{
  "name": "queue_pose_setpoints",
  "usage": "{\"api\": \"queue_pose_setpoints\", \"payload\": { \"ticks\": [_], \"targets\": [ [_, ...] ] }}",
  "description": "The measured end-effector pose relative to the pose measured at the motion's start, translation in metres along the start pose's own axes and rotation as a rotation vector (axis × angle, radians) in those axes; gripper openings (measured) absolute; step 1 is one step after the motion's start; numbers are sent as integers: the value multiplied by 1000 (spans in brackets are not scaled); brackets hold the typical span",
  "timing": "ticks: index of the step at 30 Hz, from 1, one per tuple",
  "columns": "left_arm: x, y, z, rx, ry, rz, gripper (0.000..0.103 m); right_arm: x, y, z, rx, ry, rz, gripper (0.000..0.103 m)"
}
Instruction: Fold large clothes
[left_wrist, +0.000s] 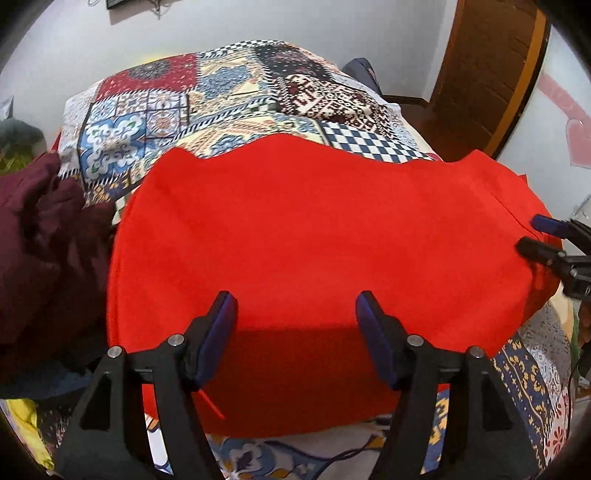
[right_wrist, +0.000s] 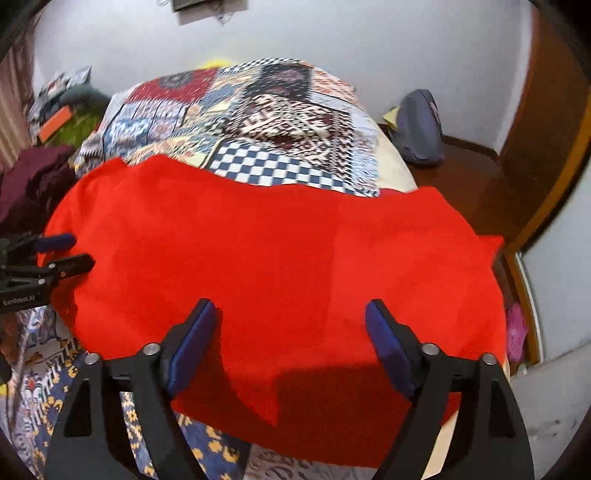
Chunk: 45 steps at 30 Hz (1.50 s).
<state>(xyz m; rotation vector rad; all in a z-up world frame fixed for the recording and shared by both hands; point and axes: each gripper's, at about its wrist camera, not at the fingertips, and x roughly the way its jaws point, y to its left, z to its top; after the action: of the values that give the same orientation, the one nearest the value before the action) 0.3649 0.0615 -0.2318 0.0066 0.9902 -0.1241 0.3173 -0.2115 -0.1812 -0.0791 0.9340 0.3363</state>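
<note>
Large bright-red cloth garment (left_wrist: 314, 251) lies spread flat on the patchwork-print bedspread (left_wrist: 221, 99), long axis running left-right across both views. Its near hem sits directly under both tools. Left gripper (left_wrist: 295, 325) hangs over the near-left part, right gripper (right_wrist: 291, 332) over the near-right; each is about equally near its own end. Both sets of jaws stand released, pads apart, nothing pinched between them. Fabric mostly smooth, far edge wavy. Dark maroon garment (left_wrist: 40, 236) heaped beside the left edge.
</note>
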Motion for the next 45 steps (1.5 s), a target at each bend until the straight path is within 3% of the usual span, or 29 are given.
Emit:
{"api": "queue_pose_setpoints", "payload": {
  "ticks": [6, 10, 20, 27, 31, 38, 41, 45],
  "targets": [
    [-6, 23, -13, -67, 14, 57, 67, -7, -29, -8, 64, 13, -83, 83],
    [-8, 42, -28, -116, 36, 76, 67, -13, -46, -17, 127, 16, -74, 83],
    [-36, 54, -42, -141, 37, 84, 67, -24, -37, -22, 101, 22, -130, 83],
    [-68, 67, -56, -255, -8, -8, 68, -44, -19, -12, 109, -48, -81, 83],
    [-69, 78, -69, -385, -5, -111, 68, -47, -2, -4, 101, -71, -31, 83],
    [-34, 76, -88, -484, 88, -276, 68, -19, 26, -3, 86, -12, 27, 83],
    [-28, 77, -82, -520, 55, -331, 68, -2, 34, -10, 54, 36, 25, 83],
    [-12, 87, -72, -610, 30, -462, 68, 3, 37, -15, 39, 43, 15, 84]
  ]
}}
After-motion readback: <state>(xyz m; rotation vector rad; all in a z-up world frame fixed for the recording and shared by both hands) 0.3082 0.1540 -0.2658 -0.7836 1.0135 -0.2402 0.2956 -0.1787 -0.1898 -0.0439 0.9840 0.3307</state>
